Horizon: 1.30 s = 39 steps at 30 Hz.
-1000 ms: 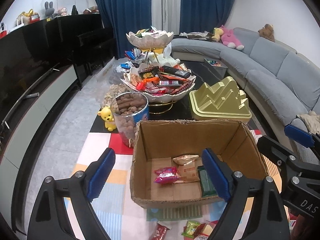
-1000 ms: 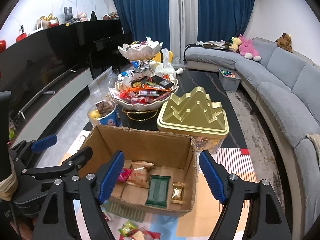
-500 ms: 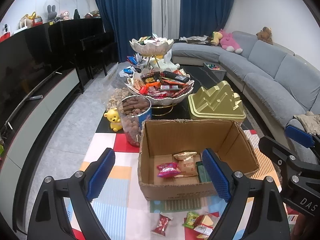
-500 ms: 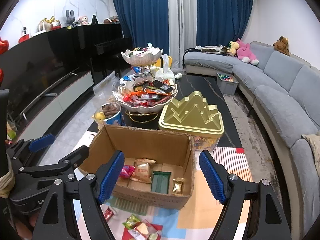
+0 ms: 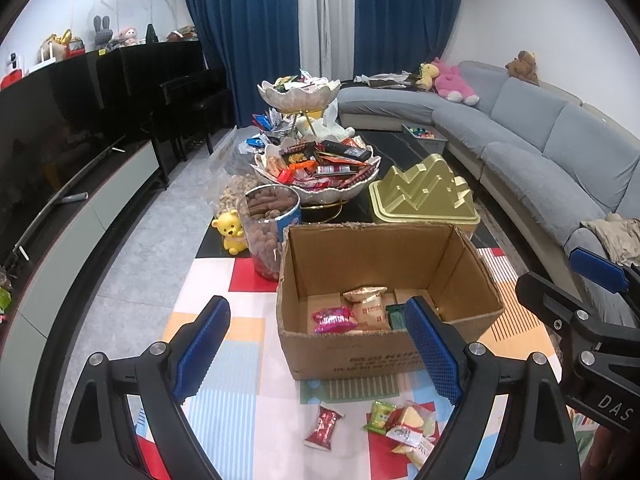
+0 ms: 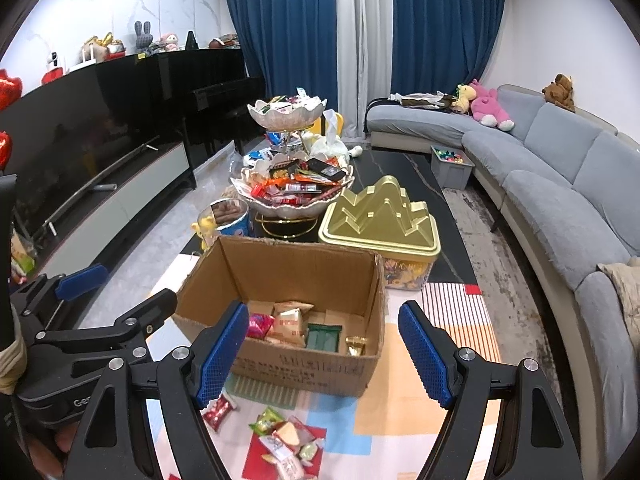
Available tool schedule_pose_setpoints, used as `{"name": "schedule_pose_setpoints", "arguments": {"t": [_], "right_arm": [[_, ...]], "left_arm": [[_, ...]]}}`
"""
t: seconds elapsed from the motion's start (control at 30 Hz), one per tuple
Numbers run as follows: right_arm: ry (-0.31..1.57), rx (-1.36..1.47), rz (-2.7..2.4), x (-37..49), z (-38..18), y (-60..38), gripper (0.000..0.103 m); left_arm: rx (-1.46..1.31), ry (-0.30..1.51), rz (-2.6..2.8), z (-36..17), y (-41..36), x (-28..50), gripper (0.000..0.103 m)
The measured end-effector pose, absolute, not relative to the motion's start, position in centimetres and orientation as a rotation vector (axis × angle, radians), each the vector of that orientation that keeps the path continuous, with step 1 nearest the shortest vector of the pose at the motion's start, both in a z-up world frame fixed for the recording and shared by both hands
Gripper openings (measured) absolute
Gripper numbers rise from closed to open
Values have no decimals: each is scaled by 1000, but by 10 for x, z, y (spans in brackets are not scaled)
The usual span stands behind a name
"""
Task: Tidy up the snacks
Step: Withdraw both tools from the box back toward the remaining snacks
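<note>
Cardboard box (image 5: 360, 354) holds wrapped snacks (image 5: 362, 310); both hand-held grippers (image 5: 316, 348) (image 6: 322, 350) gape wide, empty.

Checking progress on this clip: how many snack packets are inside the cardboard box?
4 visible in the cardboard box: a pink packet at left, a tan packet beside it, a dark green packet in the middle, and a small gold packet at right. More may be hidden underneath.
</note>
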State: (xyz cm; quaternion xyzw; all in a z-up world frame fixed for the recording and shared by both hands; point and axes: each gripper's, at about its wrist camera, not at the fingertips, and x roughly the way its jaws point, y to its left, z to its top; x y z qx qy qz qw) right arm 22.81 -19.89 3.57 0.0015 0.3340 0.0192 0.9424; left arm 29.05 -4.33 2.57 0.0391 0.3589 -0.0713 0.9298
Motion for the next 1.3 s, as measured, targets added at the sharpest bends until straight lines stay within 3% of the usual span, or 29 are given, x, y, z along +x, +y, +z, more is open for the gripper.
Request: {"name": "schedule_pose_setpoints", "arguments": {"t": [1.3], "right_arm": [[804, -19, 29, 175, -37, -183, 78]], "left_arm": [[167, 845, -206, -55, -36, 234, 89]]}}
